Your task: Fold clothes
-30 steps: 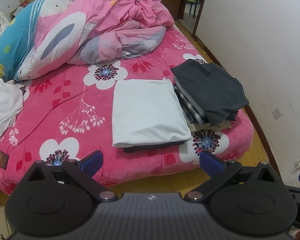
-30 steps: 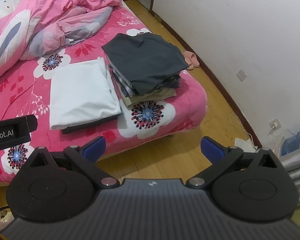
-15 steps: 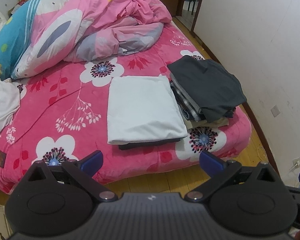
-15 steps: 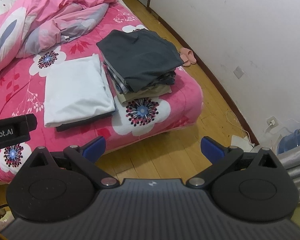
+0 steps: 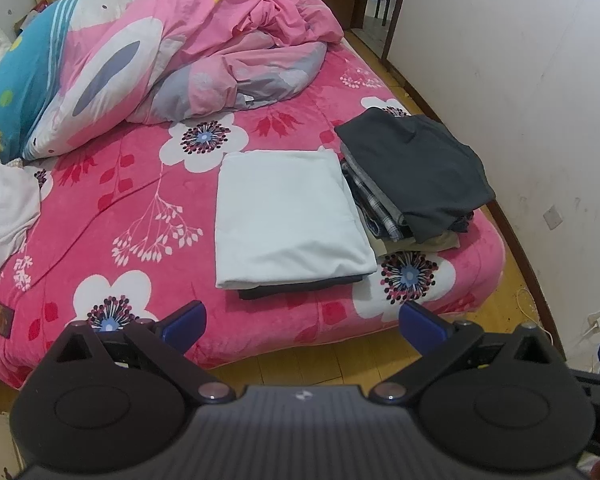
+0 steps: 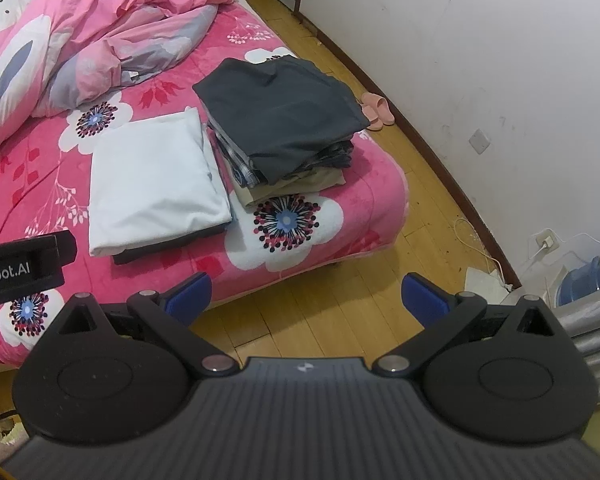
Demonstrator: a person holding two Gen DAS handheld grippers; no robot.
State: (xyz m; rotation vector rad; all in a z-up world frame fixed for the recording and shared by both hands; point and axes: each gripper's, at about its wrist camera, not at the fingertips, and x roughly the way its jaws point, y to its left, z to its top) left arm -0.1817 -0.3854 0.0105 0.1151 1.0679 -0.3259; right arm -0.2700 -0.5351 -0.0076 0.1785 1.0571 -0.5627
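A folded white garment (image 5: 284,216) (image 6: 152,184) lies on a dark folded one near the bed's foot. Right of it stands a stack of folded clothes topped by a dark grey piece (image 5: 416,168) (image 6: 280,116). A crumpled white garment (image 5: 4,208) lies at the bed's left edge in the left wrist view. My left gripper (image 5: 302,322) hangs open over the foot of the bed, well short of the clothes, holding nothing. My right gripper (image 6: 306,294) is open over the wooden floor, clear of the bed, also holding nothing.
The bed (image 5: 120,200) has a pink flowered cover, with a bunched pink duvet (image 5: 228,48) and pillow at its head. A white wall (image 6: 480,60) runs along the right. Pink slippers (image 6: 376,112), a wall socket (image 6: 546,242) with a cable and a blue water jug (image 6: 592,276) are on the floor.
Both grippers have drawn back from the bed, so the folded piles look a little farther off. Both stay open and the clothes have not moved.
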